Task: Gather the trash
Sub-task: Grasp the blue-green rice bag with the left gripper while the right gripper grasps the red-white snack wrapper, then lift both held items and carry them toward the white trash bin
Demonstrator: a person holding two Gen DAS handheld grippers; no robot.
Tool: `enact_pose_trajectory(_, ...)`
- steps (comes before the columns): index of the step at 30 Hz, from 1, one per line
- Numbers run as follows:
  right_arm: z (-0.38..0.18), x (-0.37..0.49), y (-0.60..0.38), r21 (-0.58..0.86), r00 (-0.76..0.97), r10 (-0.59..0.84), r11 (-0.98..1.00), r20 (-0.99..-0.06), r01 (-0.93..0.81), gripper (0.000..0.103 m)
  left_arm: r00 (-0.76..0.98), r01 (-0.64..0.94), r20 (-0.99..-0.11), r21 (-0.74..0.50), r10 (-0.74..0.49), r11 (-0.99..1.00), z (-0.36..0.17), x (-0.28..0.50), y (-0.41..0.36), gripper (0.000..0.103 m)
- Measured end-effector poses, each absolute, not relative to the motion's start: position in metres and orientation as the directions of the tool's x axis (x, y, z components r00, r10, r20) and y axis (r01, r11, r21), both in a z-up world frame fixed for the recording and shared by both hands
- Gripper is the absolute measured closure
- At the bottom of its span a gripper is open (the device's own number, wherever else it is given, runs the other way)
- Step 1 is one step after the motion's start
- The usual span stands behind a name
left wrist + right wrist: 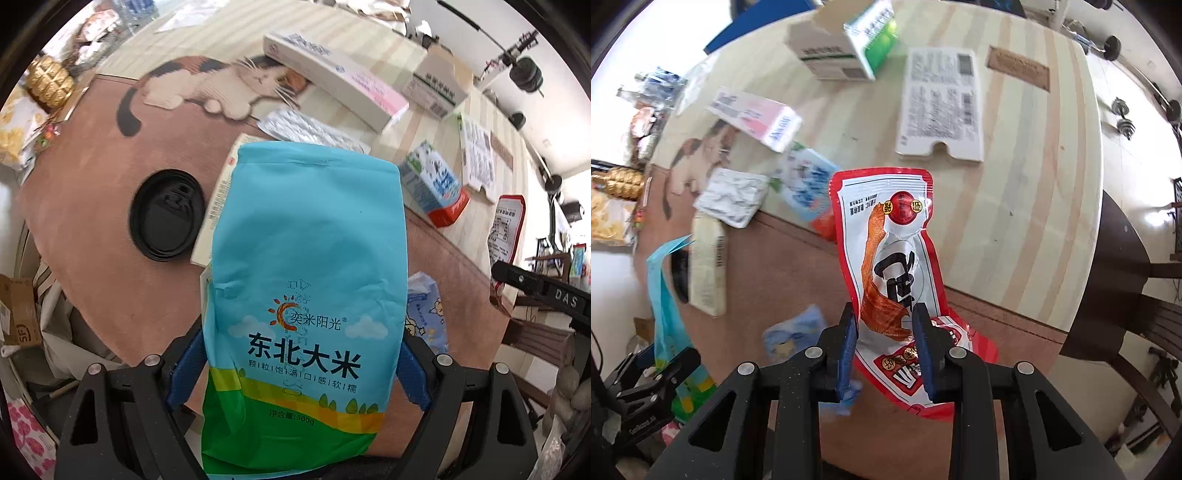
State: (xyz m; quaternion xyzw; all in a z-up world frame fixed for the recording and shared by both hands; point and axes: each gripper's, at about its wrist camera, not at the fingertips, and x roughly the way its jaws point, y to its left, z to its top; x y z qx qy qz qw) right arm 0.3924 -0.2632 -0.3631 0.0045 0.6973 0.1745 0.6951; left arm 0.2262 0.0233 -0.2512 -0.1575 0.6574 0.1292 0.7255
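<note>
Gripping a blue and green rice bag by its lower sides, the left hand-held gripper has its blue-padded fingers closed against the bag, which is lifted above the table; the bag reads "东北大米" with "500g" near the bottom. The right hand-held gripper is closed on a red and white snack pouch, also raised over the table, its printed label showing an orange chicken foot. From the left wrist, the rice bag fills the middle and hides much of what lies behind it: a black plastic cup lid lies to its left on the brown mat, a cream carton pokes out from behind the bag, and a silver foil pack lies just beyond its top. Farther off are a long white and pink box, a blue and white milk carton with a red end, and a cat picture printed on the mat. A small light-blue wrapper lies to the right of the bag. The right wrist alone shows a flattened white printed carton, a green and white box, and dumbbells on the floor beyond the round table's edge. Its view is motion-blurred on the left side.
</note>
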Motion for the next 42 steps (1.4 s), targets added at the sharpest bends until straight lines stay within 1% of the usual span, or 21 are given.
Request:
enact_pose_trajectory(3, -0.329, 0.373, -0.244, 0.271, -0.021, 0.276, 0.921, -0.961, -0.280, 0.072, 0.154, -0.420, -0.988, -0.072, -0.007, 0.905, -0.250, 0.215, 0.014, 0.015)
enact_pose_trajectory(4, -0.322, 0.368, -0.236, 0.277, -0.016, 0.285, 0.913, -0.958, -0.300, 0.076, 0.177, -0.428, -0.984, -0.082, -0.005, 0.900, -0.257, 0.212, 0.008, 0.015)
enact_pose_trajectory(5, -0.312, 0.359, -0.226, 0.285, -0.012, 0.297, 0.905, -0.955, -0.316, 0.091, 0.194, -0.439, -0.981, -0.086, 0.001, 0.895, -0.250, 0.206, 0.012, 0.015)
enact_pose_trajectory(6, -0.305, 0.352, -0.216, 0.280, -0.010, 0.294, 0.898, -0.956, -0.341, 0.098, 0.210, -0.446, -0.978, -0.093, 0.003, 0.890, -0.261, 0.205, 0.017, 0.015)
enact_pose_trajectory(8, -0.297, 0.338, -0.188, 0.291, -0.001, 0.315, 0.877, -0.949, -0.382, 0.098, 0.236, -0.464, -0.972, -0.101, 0.013, 0.880, -0.256, 0.192, 0.025, 0.015)
enact_pose_trajectory(10, -0.293, 0.329, -0.173, 0.268, 0.025, 0.305, 0.871, -0.952, -0.412, 0.098, 0.238, -0.482, -0.970, -0.082, 0.041, 0.873, -0.250, 0.172, 0.036, 0.015)
enact_pose_trajectory(15, -0.303, 0.320, -0.152, 0.240, 0.052, 0.285, 0.881, -0.957, -0.408, 0.099, 0.245, -0.546, -0.966, -0.066, 0.084, 0.835, -0.267, 0.153, 0.047, 0.015)
enact_pose_trajectory(16, -0.308, 0.322, -0.147, 0.235, 0.043, 0.277, 0.880, -0.960, -0.414, 0.097, 0.244, -0.555, -0.965, -0.057, 0.097, 0.830, -0.271, 0.150, 0.047, 0.015)
enact_pose_trajectory(17, -0.313, 0.323, -0.142, 0.228, 0.038, 0.267, 0.880, -0.963, -0.416, 0.091, 0.243, -0.565, -0.963, -0.044, 0.116, 0.824, -0.273, 0.146, 0.050, 0.015)
enact_pose_trajectory(18, -0.321, 0.325, -0.138, 0.208, 0.030, 0.241, 0.885, -0.970, -0.416, 0.062, 0.237, -0.577, -0.962, -0.026, 0.137, 0.816, -0.276, 0.144, 0.051, 0.015)
enact_pose_trajectory(19, -0.327, 0.328, -0.135, 0.204, 0.022, 0.234, 0.886, -0.972, -0.416, 0.025, 0.228, -0.589, -0.961, -0.010, 0.154, 0.808, -0.281, 0.143, 0.052, 0.015)
enact_pose_trajectory(20, -0.337, 0.332, -0.132, 0.211, 0.002, 0.232, 0.890, -0.973, -0.405, 0.014, 0.217, -0.599, -0.962, 0.000, 0.163, 0.801, -0.287, 0.144, 0.053, 0.015)
enact_pose_trajectory(27, -0.404, 0.367, -0.110, 0.230, -0.099, 0.210, 0.929, -0.973, -0.289, 0.013, 0.124, -0.666, -0.975, 0.055, 0.183, 0.744, -0.329, 0.156, 0.069, 0.015)
enact_pose_trajectory(28, -0.409, 0.370, -0.106, 0.227, -0.103, 0.205, 0.928, -0.973, -0.294, 0.016, 0.118, -0.671, -0.976, 0.057, 0.182, 0.740, -0.332, 0.157, 0.071, 0.015)
enact_pose_trajectory(29, -0.420, 0.372, -0.098, 0.215, -0.117, 0.187, 0.924, -0.975, -0.316, 0.023, 0.110, -0.675, -0.978, 0.059, 0.179, 0.735, -0.336, 0.159, 0.073, 0.015)
enact_pose_trajectory(30, -0.422, 0.370, -0.091, 0.182, -0.108, 0.153, 0.922, -0.982, -0.342, 0.033, 0.107, -0.676, -0.978, 0.061, 0.179, 0.734, -0.338, 0.160, 0.074, 0.015)
enact_pose_trajectory(31, -0.420, 0.369, -0.087, 0.168, -0.088, 0.146, 0.916, -0.985, -0.364, 0.068, 0.106, -0.677, -0.978, 0.063, 0.182, 0.734, -0.340, 0.161, 0.075, 0.015)
enact_pose_trajectory(32, -0.417, 0.364, -0.077, 0.146, -0.070, 0.128, 0.899, -0.989, -0.414, 0.076, 0.105, -0.677, -0.978, 0.063, 0.181, 0.733, -0.341, 0.161, 0.075, 0.015)
enact_pose_trajectory(34, -0.413, 0.360, -0.072, 0.125, -0.054, 0.112, 0.891, -0.992, -0.436, 0.080, 0.108, -0.679, -0.978, 0.059, 0.179, 0.732, -0.341, 0.160, 0.076, 0.015)
enact_pose_trajectory(36, -0.405, 0.357, -0.072, 0.143, -0.045, 0.137, 0.889, -0.990, -0.434, 0.084, 0.114, -0.682, -0.978, 0.049, 0.173, 0.730, -0.338, 0.157, 0.077, 0.015)
enact_pose_trajectory(42, -0.368, 0.351, -0.082, 0.183, 0.004, 0.203, 0.891, -0.979, -0.415, 0.085, 0.163, -0.697, -0.971, 0.013, 0.175, 0.717, -0.315, 0.139, 0.082, 0.015)
